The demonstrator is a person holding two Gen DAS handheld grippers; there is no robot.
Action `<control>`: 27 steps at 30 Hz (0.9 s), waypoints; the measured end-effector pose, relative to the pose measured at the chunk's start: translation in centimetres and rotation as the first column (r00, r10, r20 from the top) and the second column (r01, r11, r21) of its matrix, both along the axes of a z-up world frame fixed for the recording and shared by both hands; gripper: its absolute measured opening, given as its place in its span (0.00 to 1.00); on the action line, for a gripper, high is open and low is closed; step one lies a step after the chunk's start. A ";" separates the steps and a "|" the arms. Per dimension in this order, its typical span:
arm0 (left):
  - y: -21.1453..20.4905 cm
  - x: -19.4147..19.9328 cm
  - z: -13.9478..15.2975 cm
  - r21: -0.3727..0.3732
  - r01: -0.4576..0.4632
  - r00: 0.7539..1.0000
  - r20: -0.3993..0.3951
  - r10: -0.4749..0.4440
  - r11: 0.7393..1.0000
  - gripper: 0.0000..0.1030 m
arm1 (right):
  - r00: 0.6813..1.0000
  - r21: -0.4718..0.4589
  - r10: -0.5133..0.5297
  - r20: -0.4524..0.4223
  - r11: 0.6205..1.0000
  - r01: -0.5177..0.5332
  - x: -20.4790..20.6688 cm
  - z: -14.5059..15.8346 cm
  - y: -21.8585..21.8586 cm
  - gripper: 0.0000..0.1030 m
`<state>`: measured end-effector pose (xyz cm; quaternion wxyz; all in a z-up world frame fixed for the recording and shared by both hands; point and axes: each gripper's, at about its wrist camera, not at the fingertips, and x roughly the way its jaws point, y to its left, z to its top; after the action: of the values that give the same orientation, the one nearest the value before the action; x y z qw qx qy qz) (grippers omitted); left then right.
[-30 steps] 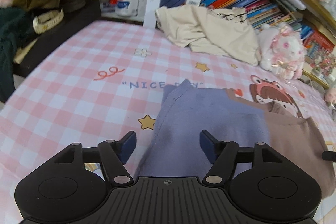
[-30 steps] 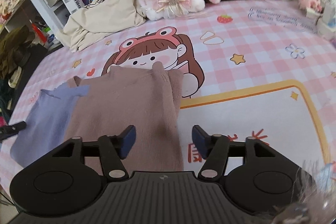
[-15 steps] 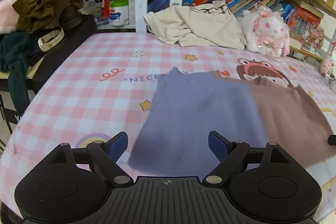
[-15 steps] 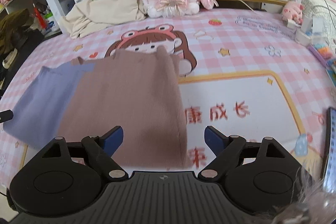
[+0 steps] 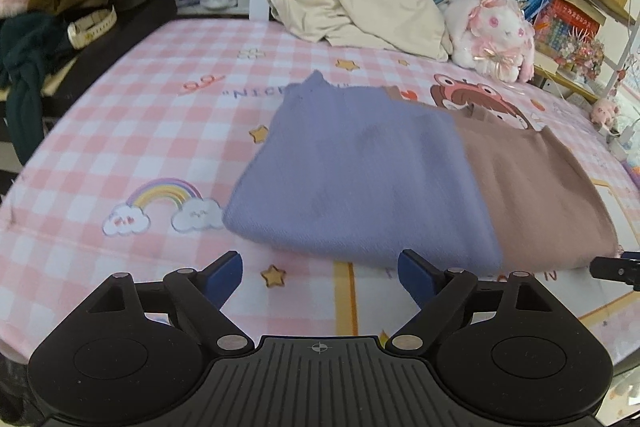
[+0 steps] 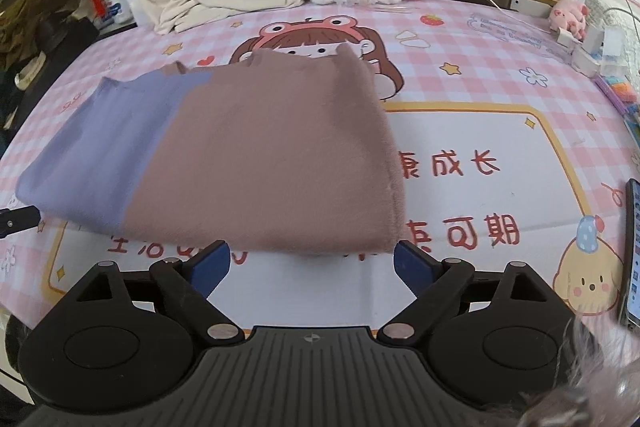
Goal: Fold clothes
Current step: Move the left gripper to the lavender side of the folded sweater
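The folded lilac-and-brown garment point(image 5: 400, 179) lies crosswise, just beyond both empty, just-widened grippers: left gripper point(image 5: 320, 277) faces lilac, right gripper point(image 6: 310, 263) brown.

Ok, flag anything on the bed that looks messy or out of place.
The cream garment lies crumpled against the bookshelf beside the plush rabbit, unfolded. The two-tone folded garment lies flat and neat.

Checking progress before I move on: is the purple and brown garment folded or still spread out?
Folded. The purple and brown garment lies as a compact rectangle, layered along its near edge, both grippers clear of it.
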<state>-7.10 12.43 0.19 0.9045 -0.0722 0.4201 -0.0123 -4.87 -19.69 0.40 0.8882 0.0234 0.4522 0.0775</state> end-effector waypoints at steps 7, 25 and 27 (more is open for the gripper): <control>0.1 0.1 -0.6 -0.004 0.013 0.999 -0.031 -0.013 1.000 0.85 | 1.000 -0.011 0.010 -0.012 1.000 -0.011 -0.3 -0.2 0.8 0.88; 6.5 2.1 -3.5 -0.536 -0.306 0.952 -0.160 0.262 0.786 0.82 | 1.000 -0.042 -0.013 -0.021 0.999 0.012 -0.9 -0.3 1.2 0.88; 7.1 2.3 -4.0 -0.594 -0.352 0.935 -0.182 0.306 0.723 0.81 | 1.000 -0.048 -0.011 -0.019 0.999 0.010 -1.0 -0.3 1.2 0.88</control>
<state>-4.83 19.55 -3.80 0.8026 -0.4377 0.4051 0.0142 -5.83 -18.47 0.06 0.8845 0.0054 0.4624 0.0616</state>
